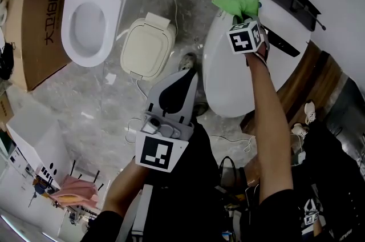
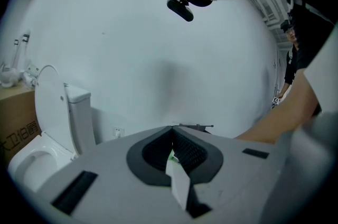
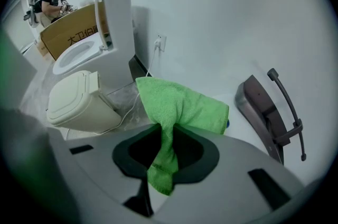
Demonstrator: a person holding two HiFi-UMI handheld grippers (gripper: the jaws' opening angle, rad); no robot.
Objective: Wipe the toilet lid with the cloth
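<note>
Pinching the cloth (image 1: 234, 4) in right gripper (image 1: 246, 17) at toilet lid's (image 1: 228, 75) far edge. Holding left gripper (image 1: 188, 76) closed, empty. Probably barely started wiping.

Grey marbled floor (image 1: 108, 104). An open white toilet (image 1: 85, 18) stands near its upper left corner, with a cardboard box (image 1: 31, 35) beside it at the left edge. A cream seat unit (image 1: 147, 48) lies mid-floor, and a closed white toilet (image 1: 228, 81) stands at the right.
</note>
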